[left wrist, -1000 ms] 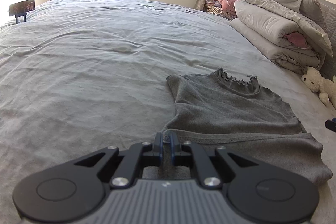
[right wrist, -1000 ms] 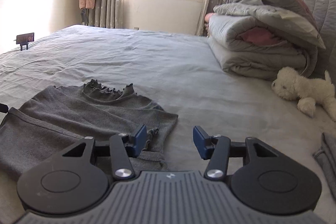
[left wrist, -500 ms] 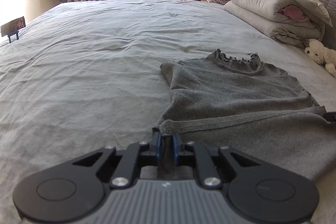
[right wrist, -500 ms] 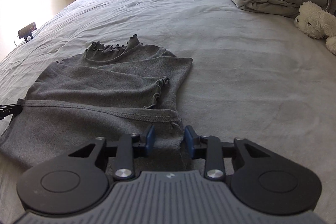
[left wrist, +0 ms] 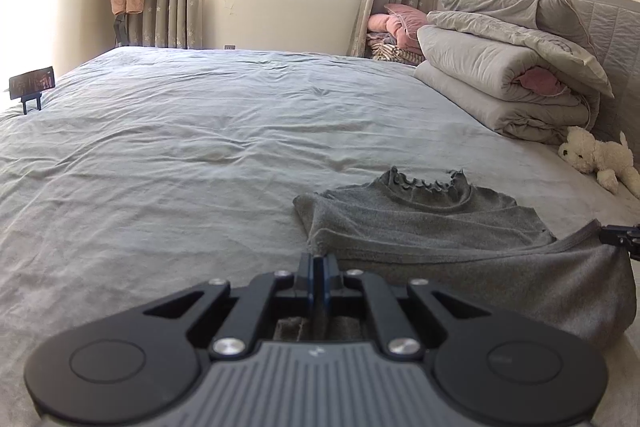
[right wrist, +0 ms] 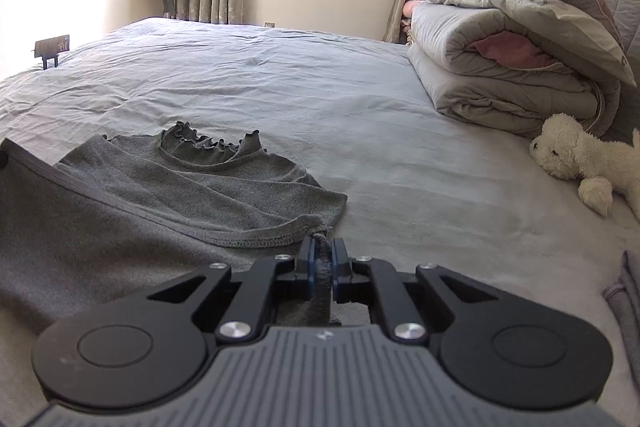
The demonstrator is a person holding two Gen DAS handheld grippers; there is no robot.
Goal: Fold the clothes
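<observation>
A grey knit top (left wrist: 420, 223) with a ruffled collar lies on the grey bed sheet (left wrist: 200, 147), collar end away from me. My left gripper (left wrist: 319, 261) is shut on the left corner of its bottom hem. My right gripper (right wrist: 323, 249) is shut on the right corner of the hem. The top also shows in the right wrist view (right wrist: 192, 187). The hem is lifted off the bed between the two grippers and hangs toward me, while the collar part stays flat. The right gripper's tip shows at the left wrist view's right edge (left wrist: 618, 237).
Folded grey quilts (left wrist: 508, 83) are stacked at the bed's right side, against the headboard. A white plush dog (right wrist: 580, 159) lies in front of them. Another grey cloth (right wrist: 626, 303) lies at the right edge. A small stand (left wrist: 30, 87) sits at the bed's far left edge.
My right gripper closed on the right hem corner. Both grippers then lifted the hem off the bed, and the views tilted up toward the window.
</observation>
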